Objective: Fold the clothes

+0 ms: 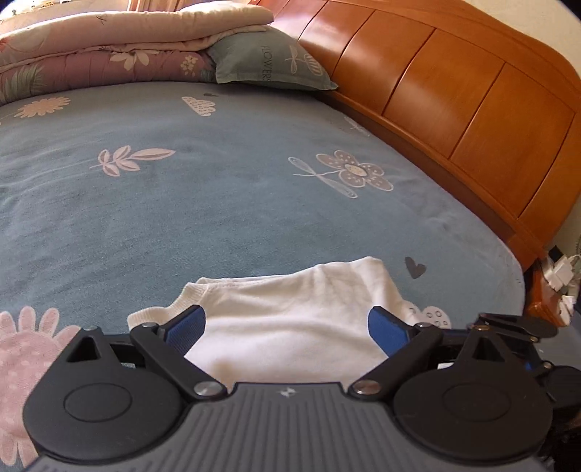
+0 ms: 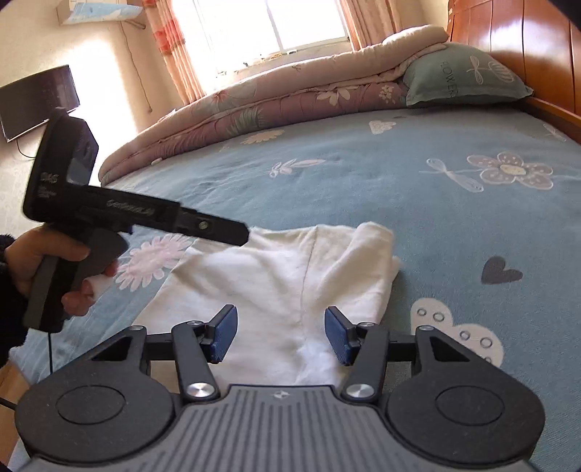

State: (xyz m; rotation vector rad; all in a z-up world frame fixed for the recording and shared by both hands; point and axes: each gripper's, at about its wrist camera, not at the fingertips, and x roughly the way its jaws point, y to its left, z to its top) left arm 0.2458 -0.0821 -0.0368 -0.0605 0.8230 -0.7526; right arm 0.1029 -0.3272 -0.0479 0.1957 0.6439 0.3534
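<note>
Bed (image 1: 218, 203) fills both views, covered by a blue sheet printed with pale flowers, leaves and small dark hearts. A curved wooden headboard (image 1: 454, 90) runs along its right side. At the far end lie a folded pink floral quilt (image 2: 254, 109) and, beside it against the headboard, a grey-green pillow (image 1: 268, 61). Behind the quilt the right wrist view shows a bright window (image 2: 268, 25) with orange curtains, and a dark TV (image 2: 36, 98) on the cream wall to the left.

A white garment (image 2: 276, 276) lies on the near part of the sheet, partly folded, with a seam running down its middle and its far right corner rolled over.

The left claw (image 1: 287, 326) stands wide over the garment's near edge, blue pads on either side of the cloth and not pressing it. The right claw (image 2: 281, 334) is partly open above the garment, nothing gripped. A hand (image 2: 47, 268) on the left holds the other tool by its grip.
</note>
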